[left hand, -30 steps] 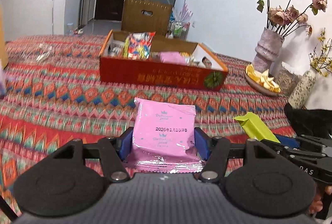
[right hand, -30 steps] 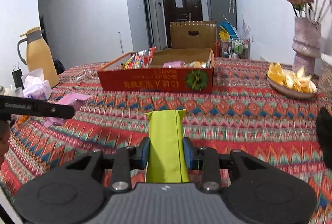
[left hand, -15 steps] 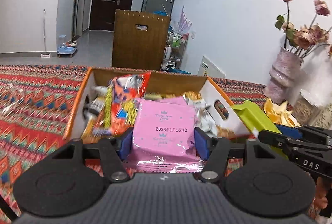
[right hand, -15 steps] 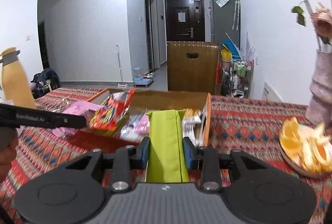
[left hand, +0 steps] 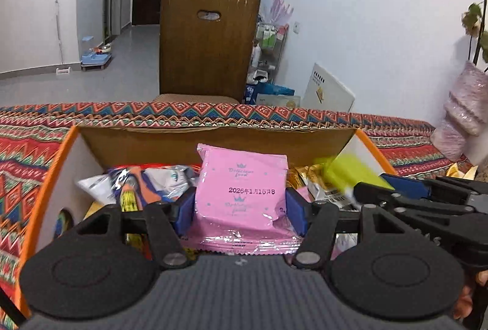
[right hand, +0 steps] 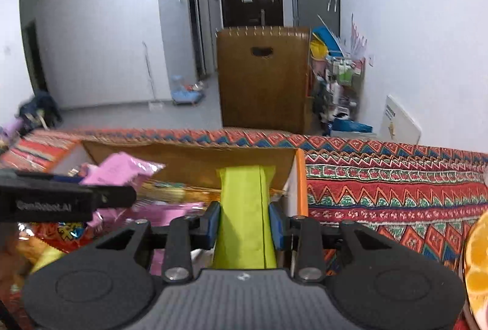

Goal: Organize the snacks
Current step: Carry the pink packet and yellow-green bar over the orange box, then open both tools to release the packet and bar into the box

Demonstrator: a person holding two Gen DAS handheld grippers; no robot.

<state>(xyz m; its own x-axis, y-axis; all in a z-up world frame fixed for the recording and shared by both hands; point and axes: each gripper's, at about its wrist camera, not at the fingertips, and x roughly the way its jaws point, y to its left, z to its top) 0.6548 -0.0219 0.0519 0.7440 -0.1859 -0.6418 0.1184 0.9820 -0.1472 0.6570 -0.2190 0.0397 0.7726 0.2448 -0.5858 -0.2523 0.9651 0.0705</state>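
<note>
My left gripper [left hand: 241, 209] is shut on a pink snack packet [left hand: 241, 186] and holds it over the open cardboard box [left hand: 213, 136], which has orange edges and several snack bags inside. In the right wrist view my right gripper [right hand: 245, 223] is shut on a lime-green packet [right hand: 244, 208], held above the box's right end near its right wall [right hand: 300, 177]. The green packet [left hand: 347, 172] and the right gripper's black frame also show at the right of the left wrist view. The left gripper's black frame [right hand: 61, 201] and pink packet [right hand: 122, 168] appear at left in the right wrist view.
The box sits on a table under a red patterned cloth [right hand: 396, 192]. A plate of orange slices [right hand: 477, 262] lies at the right, a pale vase [left hand: 460, 116] stands farther right. Beyond the table's far edge stands a brown wooden chair back [left hand: 207, 46].
Both grippers have carried their packets forward across the table, from in front of the box to over its inside. The box now fills the lower part of both views.
</note>
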